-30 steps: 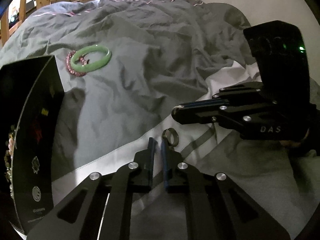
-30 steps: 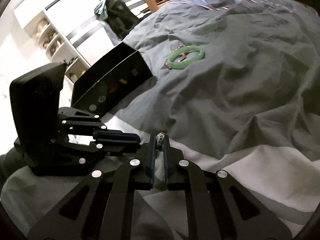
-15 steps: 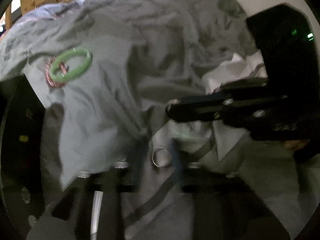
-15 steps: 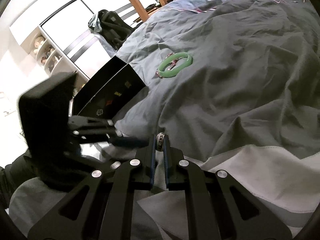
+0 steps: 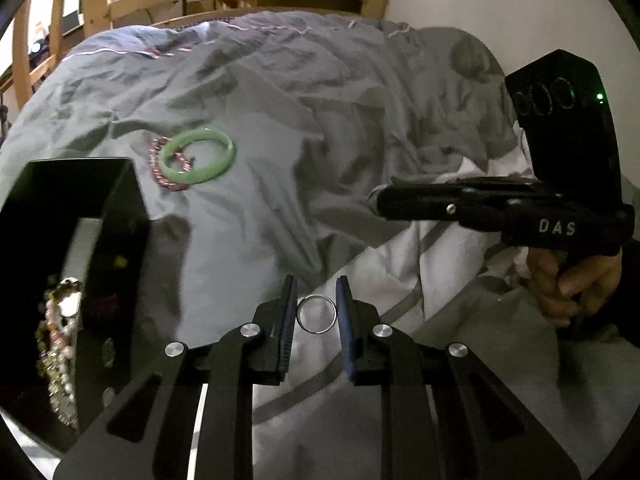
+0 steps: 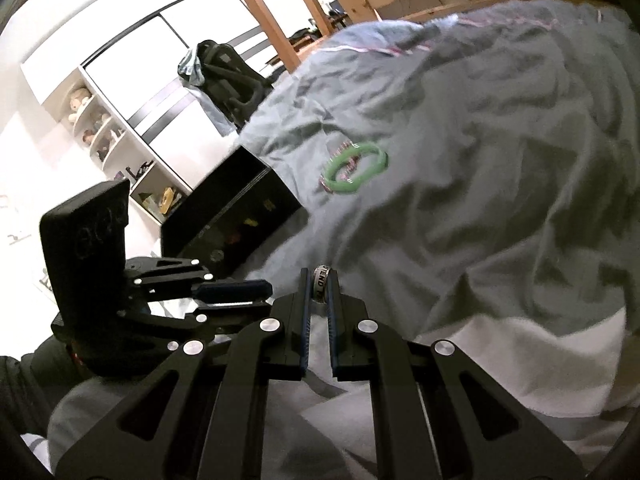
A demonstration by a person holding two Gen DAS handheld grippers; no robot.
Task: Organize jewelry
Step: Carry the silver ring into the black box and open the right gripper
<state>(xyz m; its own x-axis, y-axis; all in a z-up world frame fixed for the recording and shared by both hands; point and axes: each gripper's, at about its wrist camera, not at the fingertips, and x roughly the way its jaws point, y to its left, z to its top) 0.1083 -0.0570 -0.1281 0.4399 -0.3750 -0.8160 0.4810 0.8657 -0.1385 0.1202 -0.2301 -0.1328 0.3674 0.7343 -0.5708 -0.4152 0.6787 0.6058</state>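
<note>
Rings sit in both tools.

Left wrist view: the left gripper (image 5: 317, 312) is narrowed onto a plain silver ring (image 5: 316, 314), whose hoop faces the camera and touches both pads. The black box (image 5: 124, 200) stands open just to its left with beads inside, so the drop looks like a short swing leftward. The right gripper (image 5: 379, 200) hangs farther from the box.

Right wrist view: the right gripper (image 6: 319, 286) pinches a lettered band (image 6: 321, 283) edge-on. The box (image 6: 248, 200) lies ahead-left, beyond the left gripper (image 6: 264, 298). I judge the left hand nearer.
</note>
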